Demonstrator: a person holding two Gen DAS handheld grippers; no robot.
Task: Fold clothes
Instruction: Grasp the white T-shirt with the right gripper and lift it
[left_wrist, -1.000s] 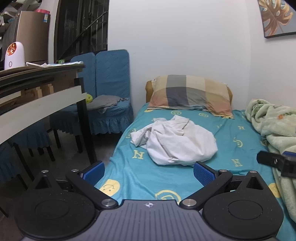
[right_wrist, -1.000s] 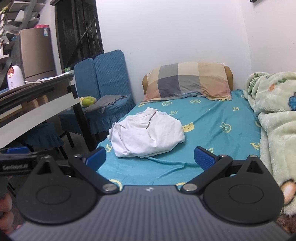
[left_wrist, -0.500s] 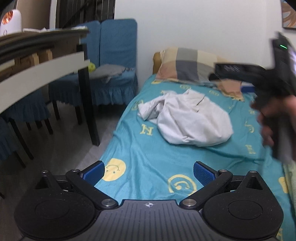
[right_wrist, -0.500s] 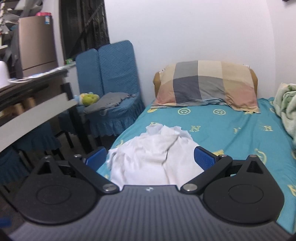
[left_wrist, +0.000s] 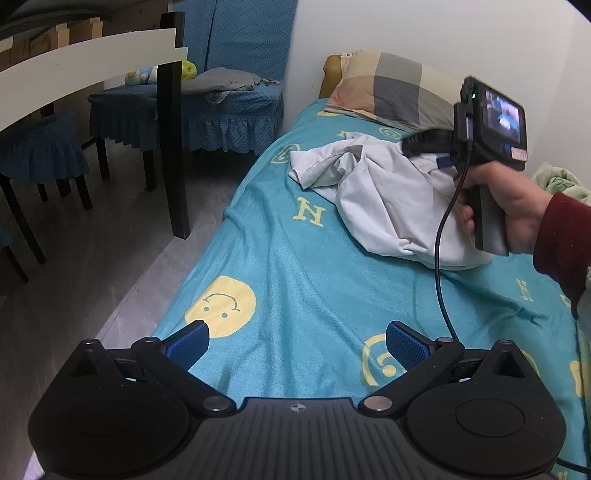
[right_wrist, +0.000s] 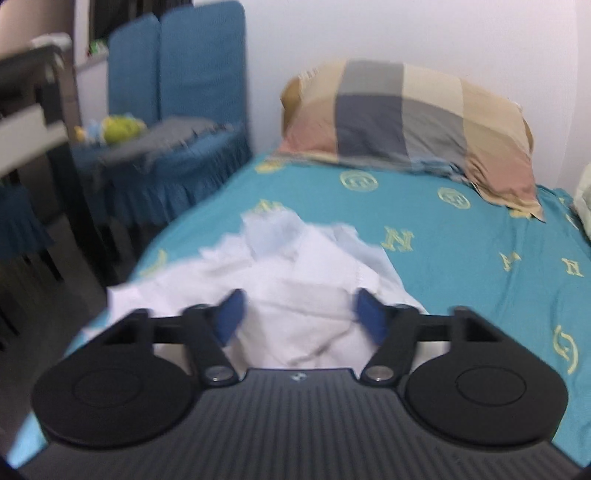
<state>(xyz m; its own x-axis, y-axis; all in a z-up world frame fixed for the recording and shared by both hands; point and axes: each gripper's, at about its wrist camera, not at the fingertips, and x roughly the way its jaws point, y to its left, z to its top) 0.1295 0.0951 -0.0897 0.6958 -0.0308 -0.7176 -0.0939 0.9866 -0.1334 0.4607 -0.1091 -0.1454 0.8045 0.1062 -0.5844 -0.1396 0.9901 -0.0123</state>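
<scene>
**Right claw closing in over the crumpled white garment on the bed**

From the left wrist view, the left claw (left_wrist: 297, 343) hangs released over the near end of the bed (left_wrist: 295, 280), its blue pads spread wide with nothing but the turquoise smiley-print sheet showing between them. The white garment (left_wrist: 384, 199) lies in a crumpled heap on that sheet, short of the checked pillow (left_wrist: 391, 88) at the head of the bed. A hand (left_wrist: 506, 210) in a dark red sleeve (left_wrist: 561, 240) holds the right claw's grip over the far side of the heap, a black cable hanging down from it. Off the left side of the bed stand blue-covered chairs (left_wrist: 229, 103) and a dark counter leg (left_wrist: 173, 125).

From the right wrist view, which is blurred, the right claw (right_wrist: 297, 317) sits low over the garment (right_wrist: 295, 295), with white cloth bunched up between its blue pads. The jaws have just been narrowing and stand partly closed; I cannot tell whether the pads already press on the cloth. The pillow (right_wrist: 406, 118) lies beyond, against the wall.
</scene>
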